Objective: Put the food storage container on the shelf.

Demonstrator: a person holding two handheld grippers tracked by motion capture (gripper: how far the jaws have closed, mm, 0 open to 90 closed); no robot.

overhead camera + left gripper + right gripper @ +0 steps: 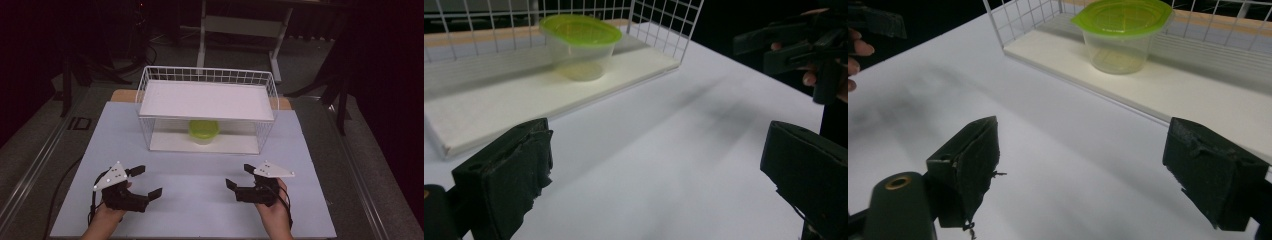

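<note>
On the desk [200,200], near its front edge, both hands rest with nothing held: the left gripper [145,182] and the right gripper [239,176] each have jaws spread wide and empty, pointed toward the rack [207,75]. Under the rack's white shelf [207,100], on the base board, stands the cup [203,131], a clear tub with a green lid pressed on, upright and roughly central. It sits well apart from both grippers, with bare desk between.

This looks like the start: the reach has not begun. From the right gripper view the cup [1119,37] lies ahead through the rack's open front. The next move probably calls for one gripper to go in low, beneath the shelf, and close across the cup's sides without striking the wire or tipping it.
</note>
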